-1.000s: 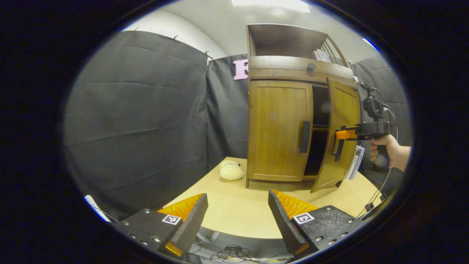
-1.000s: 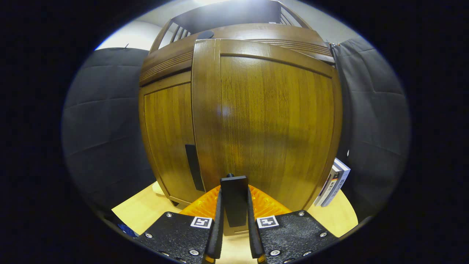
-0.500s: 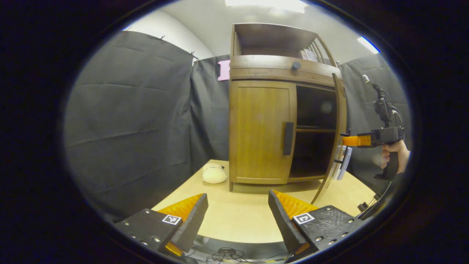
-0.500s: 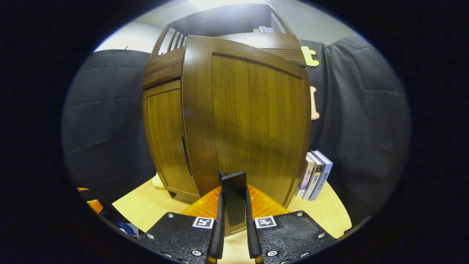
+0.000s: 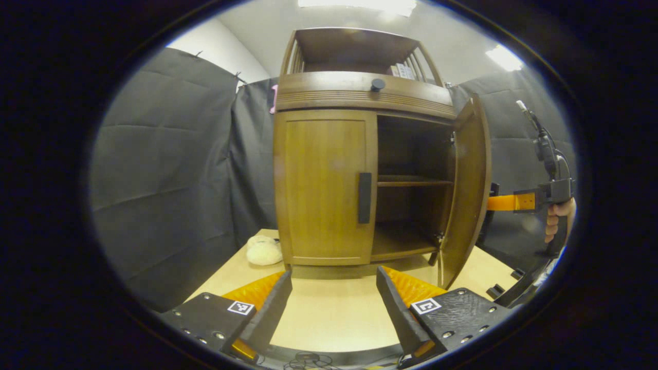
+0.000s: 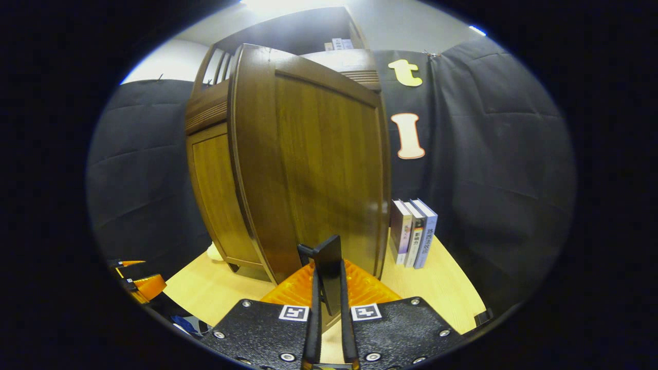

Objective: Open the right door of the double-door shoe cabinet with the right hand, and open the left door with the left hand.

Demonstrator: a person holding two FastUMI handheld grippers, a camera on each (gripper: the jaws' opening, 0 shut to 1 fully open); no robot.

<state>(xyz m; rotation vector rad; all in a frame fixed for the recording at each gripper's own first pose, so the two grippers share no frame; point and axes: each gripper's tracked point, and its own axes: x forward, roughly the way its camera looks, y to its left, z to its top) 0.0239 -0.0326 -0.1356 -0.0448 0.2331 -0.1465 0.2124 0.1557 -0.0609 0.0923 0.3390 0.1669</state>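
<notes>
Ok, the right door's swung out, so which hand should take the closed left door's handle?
Left. The left gripper is open and faces the brown wooden left door's dark vertical handle. The right gripper is shut on the open right door's dark handle.

The brown grained wooden shoe cabinet [image 5: 324, 185] carries a black bar handle [image 5: 364, 198]; the light tan table [image 5: 334, 313] holds a cream fluffy toy [image 5: 263, 252].

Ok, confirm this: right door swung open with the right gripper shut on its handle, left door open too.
Not quite. The left door is shut, as the left gripper view shows. The right door is open, right gripper shut on its handle.
</notes>
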